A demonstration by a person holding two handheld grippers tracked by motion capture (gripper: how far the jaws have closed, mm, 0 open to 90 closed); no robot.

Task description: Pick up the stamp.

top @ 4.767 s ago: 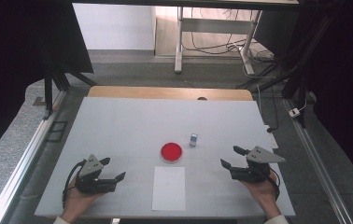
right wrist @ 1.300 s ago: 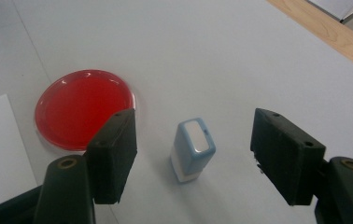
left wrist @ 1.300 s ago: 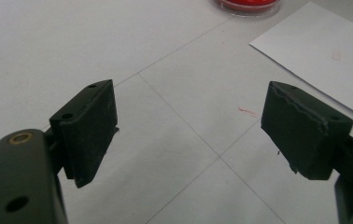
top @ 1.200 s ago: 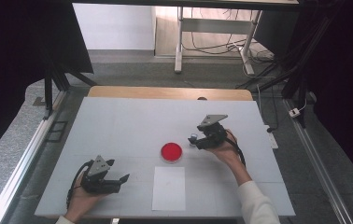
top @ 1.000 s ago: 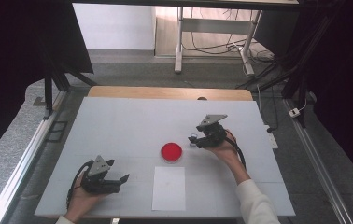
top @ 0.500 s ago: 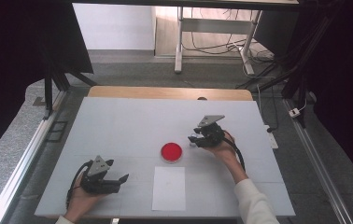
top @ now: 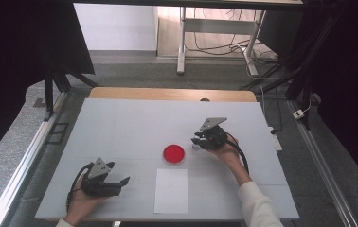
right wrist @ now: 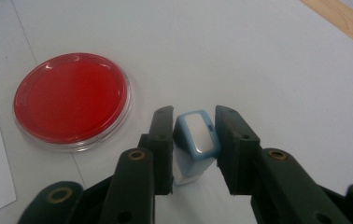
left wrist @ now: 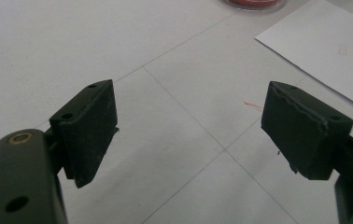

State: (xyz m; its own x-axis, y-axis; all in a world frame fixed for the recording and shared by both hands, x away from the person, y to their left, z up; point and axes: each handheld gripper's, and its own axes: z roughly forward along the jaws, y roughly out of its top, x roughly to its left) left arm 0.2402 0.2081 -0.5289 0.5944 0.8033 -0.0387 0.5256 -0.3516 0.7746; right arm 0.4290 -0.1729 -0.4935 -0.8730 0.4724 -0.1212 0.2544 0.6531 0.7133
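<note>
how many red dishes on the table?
1. The red dish sits mid-table, just beyond the paper and left of the right gripper in the high view.

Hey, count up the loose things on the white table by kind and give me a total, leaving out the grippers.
Red petri dish: 1
White paper sheet: 1
Small blue-and-white stamp-like block: 1
Total: 3

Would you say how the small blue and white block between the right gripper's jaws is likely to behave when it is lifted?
The small blue and white block looks like rigid plastic, so it should stay stiff. Its glossy rounded top hints at slipperiness. The right gripper, whose jaws have just been closing, pinches its sides, so it may pivot or tip if the grip is loose.
</note>
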